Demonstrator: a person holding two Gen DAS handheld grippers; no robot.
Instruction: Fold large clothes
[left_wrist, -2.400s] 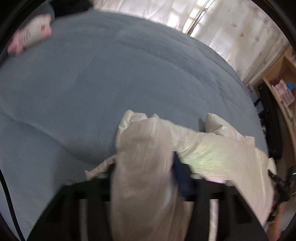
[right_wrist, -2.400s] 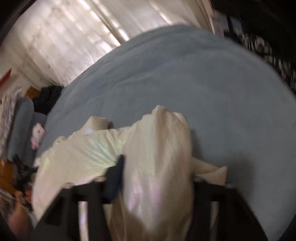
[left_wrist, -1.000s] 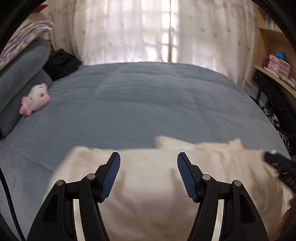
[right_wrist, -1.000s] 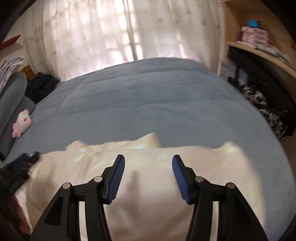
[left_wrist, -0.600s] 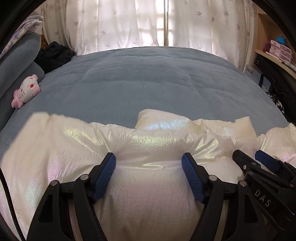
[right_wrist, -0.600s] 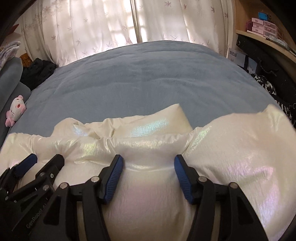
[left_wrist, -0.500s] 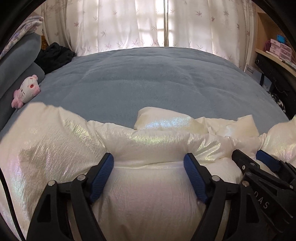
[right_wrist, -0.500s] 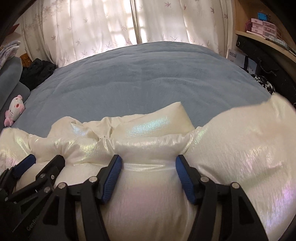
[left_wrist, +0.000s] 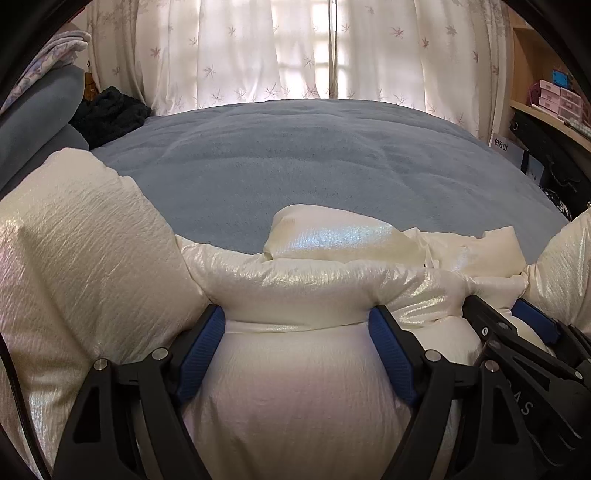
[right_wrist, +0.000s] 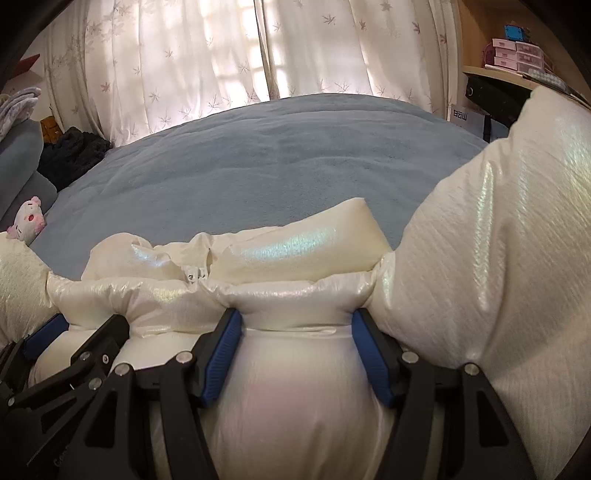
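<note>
Left wrist view shows you the cream puffer jacket (left_wrist: 295, 288) bunched at the near edge of the blue bed (left_wrist: 314, 166), its sleeves ballooning up on both sides, so no neat fold is finished yet. Your left gripper (left_wrist: 297, 332) and right gripper (right_wrist: 295, 328), jaws just widened, each straddle a padded roll; flattening and tucking the sleeves likely remain.

Blue bedspread (left_wrist: 303, 166), floral curtains (left_wrist: 258, 51) behind. Plush toy (right_wrist: 27, 220) at left edge, dark clothes (left_wrist: 110, 114) beyond it. Shelf boxes (right_wrist: 517, 55) right.
</note>
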